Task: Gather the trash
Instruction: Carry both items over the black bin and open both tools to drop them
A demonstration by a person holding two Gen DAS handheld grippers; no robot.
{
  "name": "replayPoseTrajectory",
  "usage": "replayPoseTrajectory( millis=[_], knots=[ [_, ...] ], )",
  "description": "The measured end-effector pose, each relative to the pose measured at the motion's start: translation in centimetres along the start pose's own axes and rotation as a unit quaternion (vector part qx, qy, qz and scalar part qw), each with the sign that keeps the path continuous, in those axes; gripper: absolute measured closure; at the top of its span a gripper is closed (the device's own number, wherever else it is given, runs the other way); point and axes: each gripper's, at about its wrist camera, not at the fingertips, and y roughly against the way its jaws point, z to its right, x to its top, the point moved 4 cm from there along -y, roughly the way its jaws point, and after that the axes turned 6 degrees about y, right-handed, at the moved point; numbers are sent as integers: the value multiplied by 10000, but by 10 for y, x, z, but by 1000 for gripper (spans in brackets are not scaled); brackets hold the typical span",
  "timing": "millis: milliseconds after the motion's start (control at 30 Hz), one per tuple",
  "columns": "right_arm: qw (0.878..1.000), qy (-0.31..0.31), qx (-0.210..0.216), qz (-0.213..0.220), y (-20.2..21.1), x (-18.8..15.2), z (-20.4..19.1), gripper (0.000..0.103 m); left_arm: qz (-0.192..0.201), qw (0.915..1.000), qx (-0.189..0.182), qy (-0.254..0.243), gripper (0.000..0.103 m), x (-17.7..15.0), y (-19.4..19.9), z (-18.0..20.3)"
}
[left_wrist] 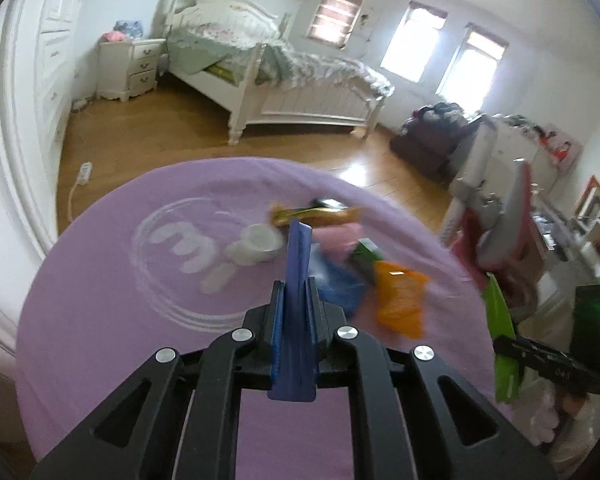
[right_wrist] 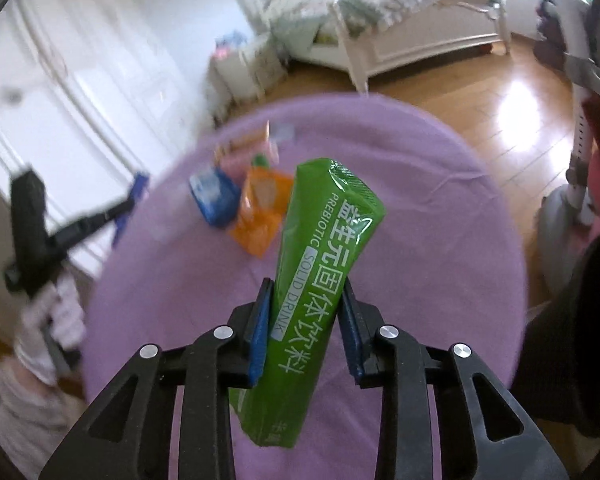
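While I scan from the left, the left gripper [left_wrist: 296, 300] has its jaws together on a thin dark blue packet [left_wrist: 298, 256], which stands on edge between the pads with its long axis running straight out along the fingers. Ahead of it, on the desk [left_wrist: 100, 320] with its purple cloth, sits a white cup [left_wrist: 260, 242] beside a printed ring. Just right of the cup lies the rest of the litter: a gold wrapper [left_wrist: 316, 214], a pink packet [left_wrist: 336, 238], a blue bag [right_wrist: 216, 198] and an orange bag [right_wrist: 262, 210], bunched together toward the far side.

Further right, the right gripper [right_wrist: 306, 316] is clamped on a green drink box [right_wrist: 324, 260]. Its long axis tilts up and away from me, leaning slightly right, one end poking past the pads and the other hanging below them.

Both hands point downward over the desk, and each is already loaded. I judge the orange bag nearer the right hand, but no bin shows in either view, so I cannot tell which way the drop-off lies.
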Motion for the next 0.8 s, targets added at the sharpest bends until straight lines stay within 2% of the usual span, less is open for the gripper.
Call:
replayPoseTrajectory(
  millis=[167,300,533,667,800],
  knots=[
    [9972,-310,58,681,48,4,14,71,53,9989,-367,-289,93,-10,0,66],
    [9925,-570,-31,1085,79,9,38,71,61,9971,-553,-523,93,-21,-20,123],
    [9817,-1116,-358,1502,122,-2,101,71,-360,9894,-1221,-695,93,-44,-67,224],
    [9718,-1429,-651,1760,153,-18,141,71,-726,9811,-1595,-817,93,-64,-96,280],
    [9598,-1811,-889,1952,178,-35,187,71,-1132,9709,-1818,-1069,93,-84,-117,320]
  ],
)
